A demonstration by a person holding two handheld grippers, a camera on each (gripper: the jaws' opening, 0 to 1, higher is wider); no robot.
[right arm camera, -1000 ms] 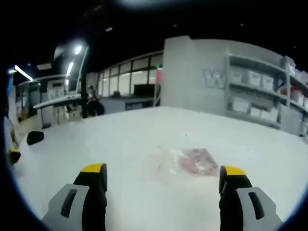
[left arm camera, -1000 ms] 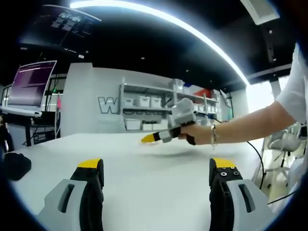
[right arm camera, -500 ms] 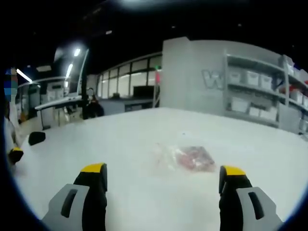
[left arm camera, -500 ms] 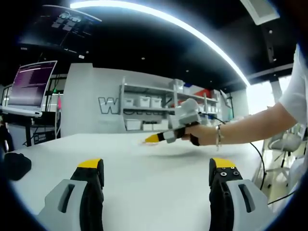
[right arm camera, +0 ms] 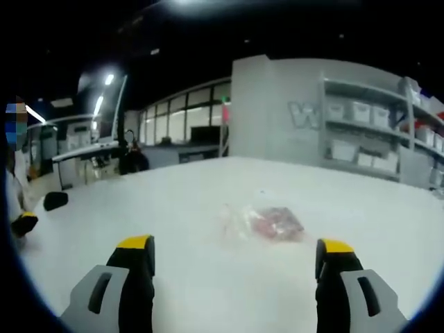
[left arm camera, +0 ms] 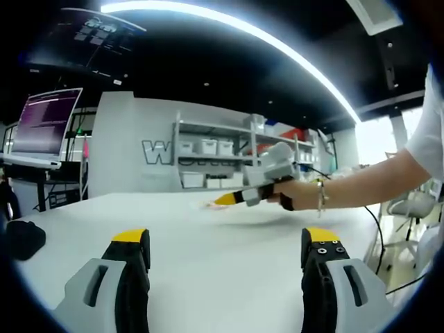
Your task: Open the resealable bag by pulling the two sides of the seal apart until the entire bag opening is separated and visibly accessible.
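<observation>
The clear resealable plastic bag with reddish contents (right arm camera: 267,223) lies flat on the wide white table (right arm camera: 208,291), ahead of the right gripper (right arm camera: 236,253), well apart from every table edge. Both the right and the left gripper (left arm camera: 225,250) have jaws spread wide and hold nothing.

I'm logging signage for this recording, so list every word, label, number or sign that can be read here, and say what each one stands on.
"W": a large letter on the grey wall beside the shelves; the letters after it are hidden by the shelving. It shows in the right gripper view too.
Monitor: lines of text on the screen, too small to read.
Shelf bins: no label can be read.
Resealable bag: no print can be made out.
</observation>
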